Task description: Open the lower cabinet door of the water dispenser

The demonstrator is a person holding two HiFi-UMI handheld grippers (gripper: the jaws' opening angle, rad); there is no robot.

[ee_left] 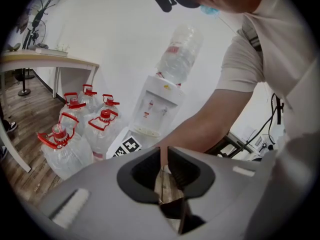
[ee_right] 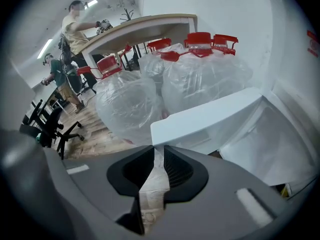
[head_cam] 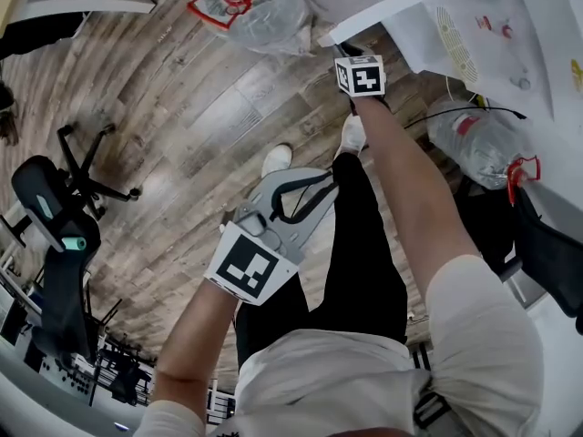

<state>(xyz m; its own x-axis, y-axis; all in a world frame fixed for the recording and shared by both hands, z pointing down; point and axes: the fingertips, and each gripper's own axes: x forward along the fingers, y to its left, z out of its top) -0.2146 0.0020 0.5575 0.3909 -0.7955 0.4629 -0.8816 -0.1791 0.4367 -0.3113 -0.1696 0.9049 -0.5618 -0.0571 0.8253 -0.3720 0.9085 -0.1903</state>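
Note:
The white water dispenser (head_cam: pixel 483 35) stands at the upper right of the head view, and in the left gripper view the dispenser (ee_left: pixel 155 106) carries an upturned bottle. Its lower cabinet door (head_cam: pixel 373 15) stands swung out. My right gripper (head_cam: pixel 346 48) reaches to the door's free edge. In the right gripper view the door (ee_right: pixel 210 116) has its corner just past the right gripper (ee_right: pixel 157 151), whose jaws keep a thin slit with nothing in it. The left gripper (head_cam: pixel 321 185) hangs over the floor, away from the door. Its pads (ee_left: pixel 170 164) lie almost together and hold nothing.
Several large water bottles (ee_right: pixel 150 99) with red caps crowd the floor beside the door. One bottle (head_cam: pixel 478 139) lies near cables at the right. A desk (ee_left: pixel 45 59) stands behind the bottles (ee_left: pixel 75 134). An office chair (head_cam: pixel 55 235) is at the left. Two people (ee_right: pixel 75 29) stand far off.

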